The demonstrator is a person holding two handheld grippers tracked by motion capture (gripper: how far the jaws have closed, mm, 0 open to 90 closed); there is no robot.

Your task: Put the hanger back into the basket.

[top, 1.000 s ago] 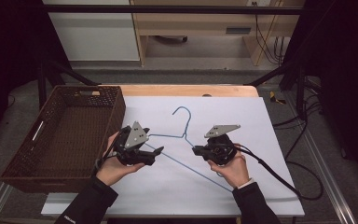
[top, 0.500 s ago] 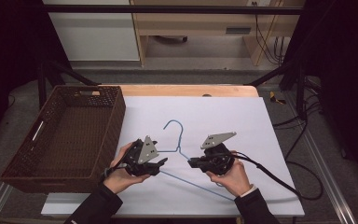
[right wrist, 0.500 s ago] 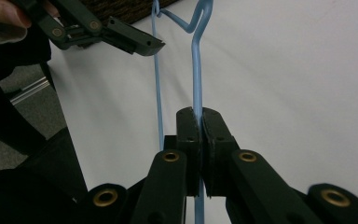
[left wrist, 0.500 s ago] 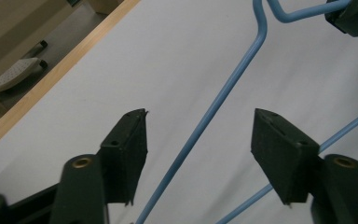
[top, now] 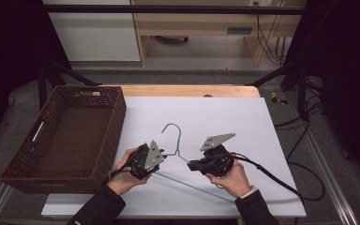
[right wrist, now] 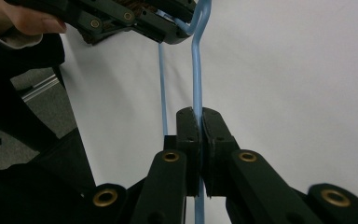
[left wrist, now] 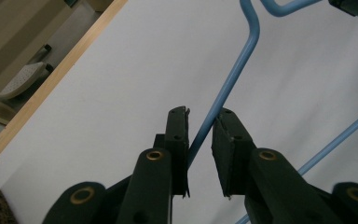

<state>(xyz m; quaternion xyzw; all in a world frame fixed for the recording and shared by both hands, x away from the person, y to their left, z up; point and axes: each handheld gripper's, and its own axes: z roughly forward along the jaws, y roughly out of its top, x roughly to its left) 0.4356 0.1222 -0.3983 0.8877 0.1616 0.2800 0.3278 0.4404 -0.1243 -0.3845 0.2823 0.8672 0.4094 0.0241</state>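
Two sleeves come in from the near edge of the table, and each hand holds a gripper over the white sheet [top: 225, 112].

The right gripper [top: 191, 165] sits near the front, a bit right of the middle. Its jaws are pressed together on the blue wire of the hanger [top: 177, 140]. In the right gripper view the wire runs straight up out of the shut jaws [right wrist: 196, 70], and the other gripper shows at the top. A black cable [top: 272, 178] trails from it off to the right.

The left gripper [top: 161, 159] is just to the left, close to the basket. In the left gripper view its jaws are spread a little, with a wire of the hanger between them [left wrist: 223, 93]. The wire seems to touch the left jaw, but the jaws are not squeezing it.

The hanger is between the two grippers, close over the sheet. I cannot tell if it touches the sheet. Its hook curls away from the person, toward the middle of the table. One long thin side runs down to the right, toward the front edge.

The brown woven basket [top: 117, 112] stands at the left edge of the table. It looks empty inside.

Past the sheet is the wooden edge of the table [top: 183, 90]. Behind that there is a grey floor and a pale cabinet [top: 98, 33].
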